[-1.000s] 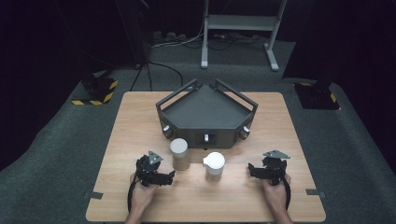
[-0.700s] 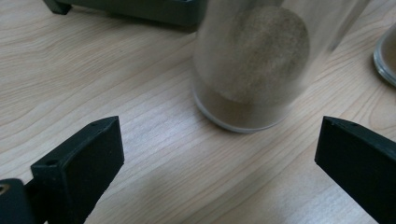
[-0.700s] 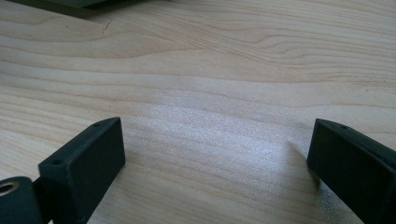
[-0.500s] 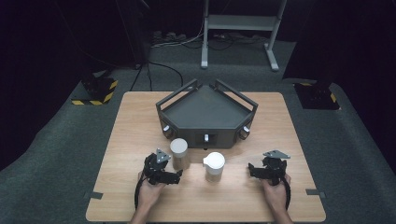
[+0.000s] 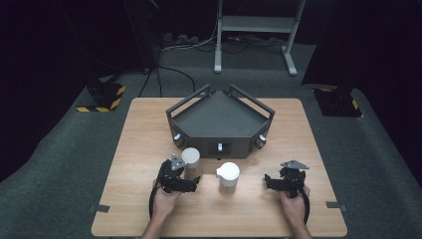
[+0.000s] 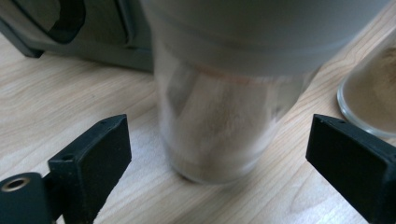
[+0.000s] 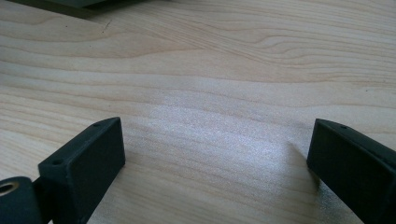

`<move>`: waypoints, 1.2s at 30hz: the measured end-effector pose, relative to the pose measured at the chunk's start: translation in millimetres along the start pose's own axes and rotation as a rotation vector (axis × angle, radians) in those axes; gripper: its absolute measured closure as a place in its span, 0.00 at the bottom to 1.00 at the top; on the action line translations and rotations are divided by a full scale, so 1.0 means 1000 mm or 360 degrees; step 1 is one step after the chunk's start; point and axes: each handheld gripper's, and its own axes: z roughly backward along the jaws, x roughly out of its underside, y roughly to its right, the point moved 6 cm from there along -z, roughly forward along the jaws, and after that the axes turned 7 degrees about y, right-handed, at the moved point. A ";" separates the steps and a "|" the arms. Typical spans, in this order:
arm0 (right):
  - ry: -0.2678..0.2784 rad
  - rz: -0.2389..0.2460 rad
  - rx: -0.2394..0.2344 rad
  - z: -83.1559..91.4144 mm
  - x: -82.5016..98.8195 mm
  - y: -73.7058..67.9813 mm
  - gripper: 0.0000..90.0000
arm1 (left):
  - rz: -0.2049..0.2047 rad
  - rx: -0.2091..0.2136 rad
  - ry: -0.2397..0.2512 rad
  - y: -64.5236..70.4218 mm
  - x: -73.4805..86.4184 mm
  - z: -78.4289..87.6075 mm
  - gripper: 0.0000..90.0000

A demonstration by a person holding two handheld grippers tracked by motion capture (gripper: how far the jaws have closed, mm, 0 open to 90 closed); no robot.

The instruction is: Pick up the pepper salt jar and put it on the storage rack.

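- The left gripper [image 5: 193, 183] has its jaws spread on either side of the grey-lidded jar [image 5: 191, 160]; they have just been closing in, and a gap still shows on both sides, so the pads are not touching it.
- Seen between those jaws, the jar [image 6: 224, 135] stands upright on the wooden table [image 5: 149, 134]: clear glass wall, wide grey lid, pale brownish powder inside.
- Off that gripper's right jaw stands the white-lidded jar [image 5: 228, 176], also clear glass holding tan powder.
- Beyond the gripped-for jar sits the dark grey tray [image 5: 219, 119].
- The right gripper [image 5: 267, 180] rests well apart from both jars, jaws wide open over bare wood.
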 end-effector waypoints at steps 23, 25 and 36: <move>0.0000 -0.0001 0.0001 0.000 0.000 0.000 0.04 | 0.0015 -0.0010 0.0065 0.004 -0.009 -0.010 0.18; -0.0001 -0.0001 0.0001 0.000 0.000 0.000 0.04 | 0.0018 -0.0012 0.0072 0.005 -0.010 -0.010 0.19; 0.0000 -0.0001 0.0001 0.000 0.000 0.000 0.04 | 0.0008 -0.0031 0.0089 0.007 -0.011 -0.012 0.24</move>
